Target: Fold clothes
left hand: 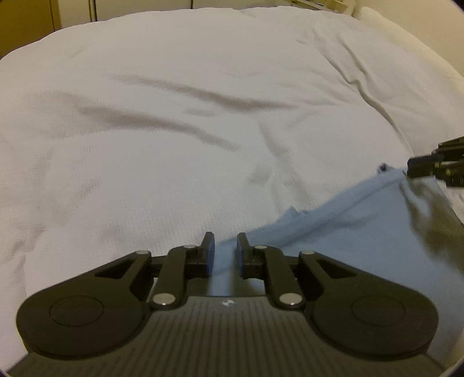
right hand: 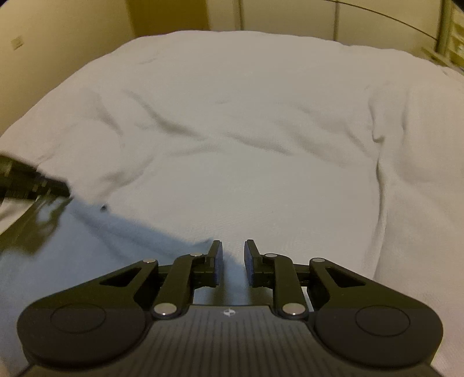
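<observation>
A light blue garment (left hand: 362, 232) lies spread on the white bed cover (left hand: 174, 130), with its far edge running straight between my two grippers. The left gripper (left hand: 225, 240) holds one end of that edge, and blue fabric fills the narrow gap between its pads. At the other end is the right gripper (left hand: 417, 166), blurred. In the right wrist view the right gripper (right hand: 233, 246) has its jaws apart; the garment (right hand: 87, 246) corner lies loose between them. The left gripper (right hand: 55, 185) shows at the left edge. A small dark button (right hand: 103, 207) sits on the hem.
The white bed cover (right hand: 261, 145) stretches far ahead with soft creases and a raised fold (right hand: 380, 174) on the right. Wooden cupboard doors (right hand: 168, 14) and a pale wall stand beyond the bed. A shelf (right hand: 452, 32) is at the far right.
</observation>
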Demonstrator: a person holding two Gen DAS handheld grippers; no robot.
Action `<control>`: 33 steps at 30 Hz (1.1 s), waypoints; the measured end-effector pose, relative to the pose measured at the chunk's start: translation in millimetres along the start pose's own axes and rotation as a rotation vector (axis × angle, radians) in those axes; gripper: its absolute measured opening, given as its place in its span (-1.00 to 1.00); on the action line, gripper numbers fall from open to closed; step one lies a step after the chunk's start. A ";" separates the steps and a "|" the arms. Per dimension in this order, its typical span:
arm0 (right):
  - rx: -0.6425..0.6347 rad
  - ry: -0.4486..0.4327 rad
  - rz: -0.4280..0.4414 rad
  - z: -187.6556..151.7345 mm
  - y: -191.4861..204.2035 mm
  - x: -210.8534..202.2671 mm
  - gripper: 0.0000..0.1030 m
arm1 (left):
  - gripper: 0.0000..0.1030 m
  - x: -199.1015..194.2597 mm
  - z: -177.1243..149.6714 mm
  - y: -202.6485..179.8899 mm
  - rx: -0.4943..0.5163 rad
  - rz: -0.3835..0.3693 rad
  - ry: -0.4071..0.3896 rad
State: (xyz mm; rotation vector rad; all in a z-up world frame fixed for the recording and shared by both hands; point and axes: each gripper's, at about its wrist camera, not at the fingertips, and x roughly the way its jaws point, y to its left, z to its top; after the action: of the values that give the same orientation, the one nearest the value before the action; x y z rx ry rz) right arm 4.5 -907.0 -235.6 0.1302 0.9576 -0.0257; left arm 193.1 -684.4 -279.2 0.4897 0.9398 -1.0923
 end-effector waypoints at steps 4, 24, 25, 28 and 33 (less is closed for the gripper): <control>-0.047 0.081 0.003 -26.3 1.5 5.2 -0.49 | -0.76 -6.2 -22.8 11.5 0.029 0.042 0.050; 0.024 0.185 -0.021 -119.9 109.1 -66.1 -0.29 | -0.46 -111.7 -124.3 -12.8 0.164 0.067 0.140; 0.029 0.211 -0.031 -126.1 109.3 -64.8 -0.29 | -0.45 -107.2 -130.5 -10.6 0.154 0.082 0.163; 0.071 0.274 -0.051 -143.1 100.9 -67.9 -0.17 | -0.41 -115.7 -140.9 1.4 0.087 0.106 0.167; 0.099 0.275 -0.080 -156.9 90.6 -81.5 -0.12 | -0.45 -144.3 -152.2 2.1 0.091 0.176 0.174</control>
State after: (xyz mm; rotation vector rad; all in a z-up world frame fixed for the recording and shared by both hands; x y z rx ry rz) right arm -162.8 -800.8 -249.2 0.1901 1.2369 -0.1315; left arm 113.3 -494.3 -240.8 0.7373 0.9815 -0.9466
